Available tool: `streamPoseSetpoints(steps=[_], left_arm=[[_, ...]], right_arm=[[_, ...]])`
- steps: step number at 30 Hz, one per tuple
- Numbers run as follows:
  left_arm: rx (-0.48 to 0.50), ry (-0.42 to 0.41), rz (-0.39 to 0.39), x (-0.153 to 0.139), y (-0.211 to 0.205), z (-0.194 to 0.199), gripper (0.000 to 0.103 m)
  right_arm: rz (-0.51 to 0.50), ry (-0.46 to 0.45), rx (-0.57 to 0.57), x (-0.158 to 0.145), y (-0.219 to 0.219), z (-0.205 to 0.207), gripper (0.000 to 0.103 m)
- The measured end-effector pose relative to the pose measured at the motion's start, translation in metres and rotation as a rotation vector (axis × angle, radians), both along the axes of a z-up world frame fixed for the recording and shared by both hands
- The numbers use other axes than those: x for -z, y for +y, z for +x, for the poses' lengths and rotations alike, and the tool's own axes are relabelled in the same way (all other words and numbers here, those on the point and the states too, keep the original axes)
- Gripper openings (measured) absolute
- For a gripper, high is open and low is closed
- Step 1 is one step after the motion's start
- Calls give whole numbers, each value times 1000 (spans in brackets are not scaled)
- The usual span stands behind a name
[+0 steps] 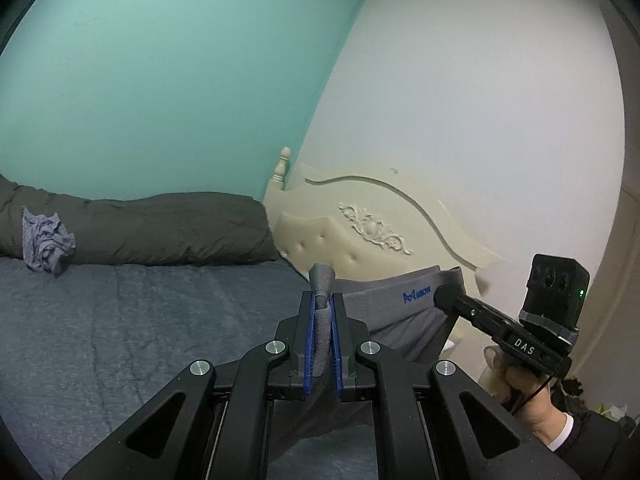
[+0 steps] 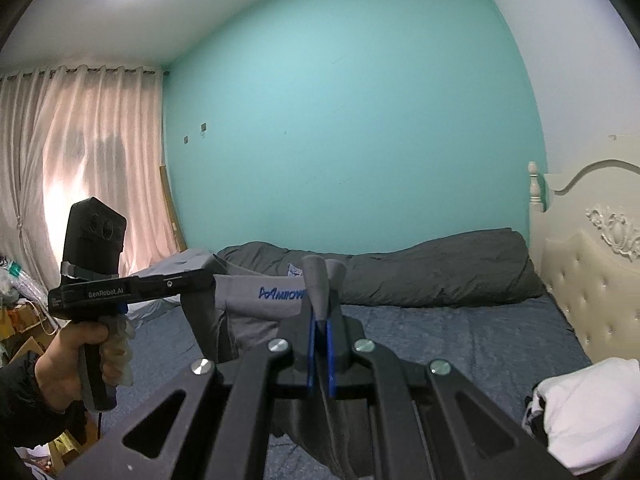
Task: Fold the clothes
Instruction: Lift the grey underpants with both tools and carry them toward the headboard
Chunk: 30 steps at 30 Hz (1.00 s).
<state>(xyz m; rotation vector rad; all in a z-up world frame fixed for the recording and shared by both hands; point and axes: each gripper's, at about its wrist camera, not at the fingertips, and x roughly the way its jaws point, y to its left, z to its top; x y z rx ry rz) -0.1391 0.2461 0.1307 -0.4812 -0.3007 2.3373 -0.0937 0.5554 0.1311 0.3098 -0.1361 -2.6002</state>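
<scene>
A grey garment with a blue logo on its waistband (image 1: 400,300) hangs stretched between my two grippers above the bed. My left gripper (image 1: 322,300) is shut on one end of the waistband, and grey fabric sticks out past the blue pads. It also shows in the right wrist view (image 2: 208,276). My right gripper (image 2: 320,312) is shut on the other end of the grey garment (image 2: 264,300). It also shows in the left wrist view (image 1: 444,296). The rest of the garment hangs below both grippers.
The bed has a blue-grey quilted cover (image 1: 120,320). A rolled dark duvet (image 1: 168,228) lies along the teal wall with a crumpled grey-blue cloth (image 1: 46,240) on it. A cream headboard (image 1: 380,220) stands at the right. A white folded garment (image 2: 584,408) lies at the bed's right edge.
</scene>
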Motion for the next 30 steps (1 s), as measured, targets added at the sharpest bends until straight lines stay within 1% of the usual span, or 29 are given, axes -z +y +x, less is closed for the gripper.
streamPoseSetpoints(steps=[4,10,18,30], left_arm=[[37,-5,3,0,24,5,7],[99,-3,1,-1,64,13,7],[177,13,-2,-13,132,26,7],[287,-2,-8,-14,242,14,7]], right_arm=[[-1,-6,23,-3,17,13,4],[-10,-9,75,-9,54,35,4],[-18,5,157,-15,121,66,4],[-21,-6,262,-13,215,89,4]])
